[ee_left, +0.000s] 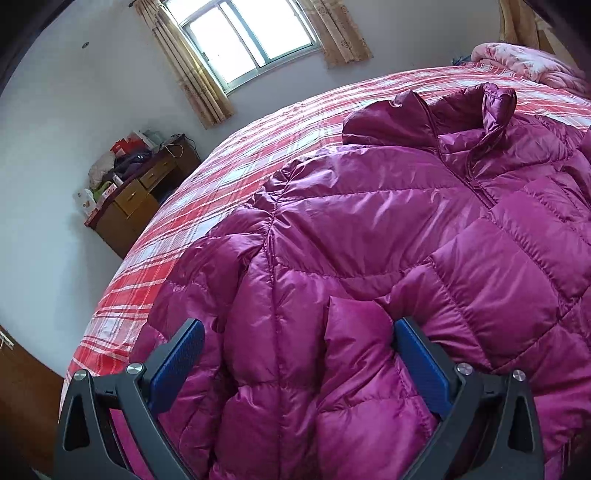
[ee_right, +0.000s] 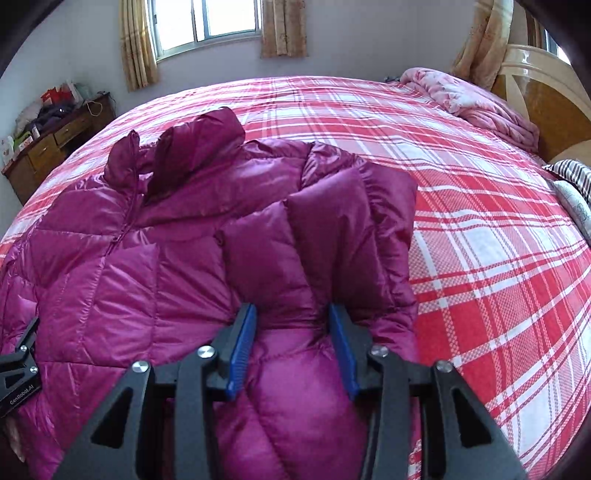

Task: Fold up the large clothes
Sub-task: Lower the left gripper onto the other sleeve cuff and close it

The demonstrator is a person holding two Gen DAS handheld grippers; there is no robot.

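Jacket: a magenta quilted puffer jacket [ee_left: 369, 229] lies front up on the bed, zip closed, collar [ee_right: 177, 147] standing up toward the far side under the window
Right sleeve: folded in over the front of the jacket, its cuff end [ee_right: 314, 221] pointing toward the collar
Left sleeve: also lying over the jacket body, the cuff [ee_left: 354, 325] resting between the left gripper's pads
Right gripper: the right gripper [ee_right: 293, 343] has its blue pads close on either side of a bunched ridge of the sleeve, pressing into the fabric, so it is grasping the jacket
Left gripper: the left gripper [ee_left: 299, 354] is spread wide, released, with its blue pads either side of the sleeve and a gap showing at the left pad; its edge also shows at the left rim of the right wrist view
Writing: a white label on the left gripper's body reads "GenRobot.AI" [ee_right: 20, 394]
Bed: a red and white plaid sheet [ee_right: 480, 229] covers the mattress, with the jacket near the closer edge
Bedding: a pink flowered quilt [ee_right: 476, 99] is heaped by the cream headboard [ee_right: 532, 70]; a striped pillow [ee_right: 572, 173] lies nearby
Counter: a brown wooden counter [ee_left: 129, 206] with drawers stands against the wall, piled with bags and boxes, their print too small to read
Window: a bright window [ee_left: 251, 33] with beige curtains on the far wall
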